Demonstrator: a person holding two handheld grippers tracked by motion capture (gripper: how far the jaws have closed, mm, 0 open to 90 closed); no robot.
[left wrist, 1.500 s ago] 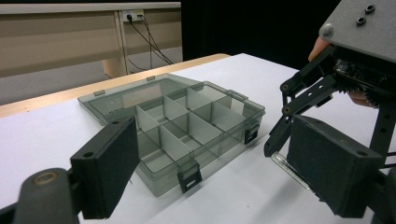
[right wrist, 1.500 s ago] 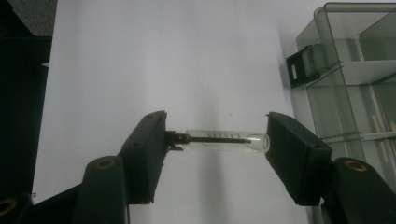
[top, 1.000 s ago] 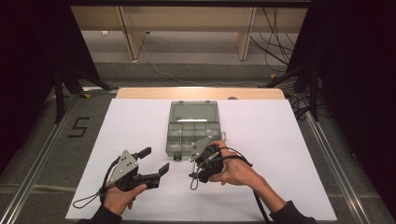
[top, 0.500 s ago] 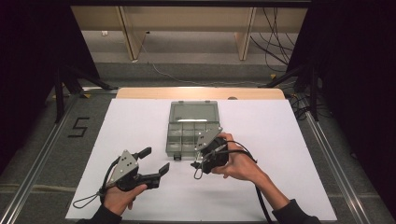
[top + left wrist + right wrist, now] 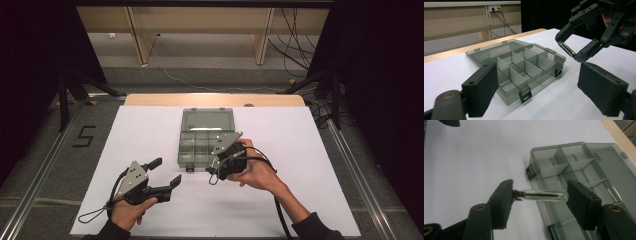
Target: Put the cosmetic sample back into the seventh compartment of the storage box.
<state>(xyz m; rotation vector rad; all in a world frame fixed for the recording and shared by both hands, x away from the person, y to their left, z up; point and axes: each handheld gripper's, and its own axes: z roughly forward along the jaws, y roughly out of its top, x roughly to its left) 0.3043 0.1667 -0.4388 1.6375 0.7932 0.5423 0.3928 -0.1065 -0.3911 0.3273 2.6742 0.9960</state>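
My right tongs (image 5: 540, 195) hold a small clear glass tube (image 5: 545, 195) end to end between the two black jaws, one jaw on its dark capped end and the other on its rounded glass end. Something thin and dark lies inside the tube; I cannot tell what it is. From the left gripper view the same tube (image 5: 566, 48) sits slanted between my right tongs (image 5: 567, 48), which hang in the air above the desk (image 5: 574, 100), just beside the near right corner of the box.

The box is a smoky clear plastic organiser (image 5: 205, 140) that lies open at the middle of the desk (image 5: 310, 200), nearer the far edge than the near one. Its lid (image 5: 207, 120) is folded back flat toward the far edge. Grey dividers split the tray (image 5: 524, 67) into small compartments, and the ones I can see look bare. Two dark latches hang on the tray's near wall.

In the high view my right tongs (image 5: 216, 161) are over the white sheet at the organiser's near right corner, my right hand (image 5: 255, 172) behind them. My left tongs (image 5: 165, 172) are spread wide with nothing between the jaws, held by my left hand (image 5: 127, 212) near the near edge, left of centre, well apart from the organiser.
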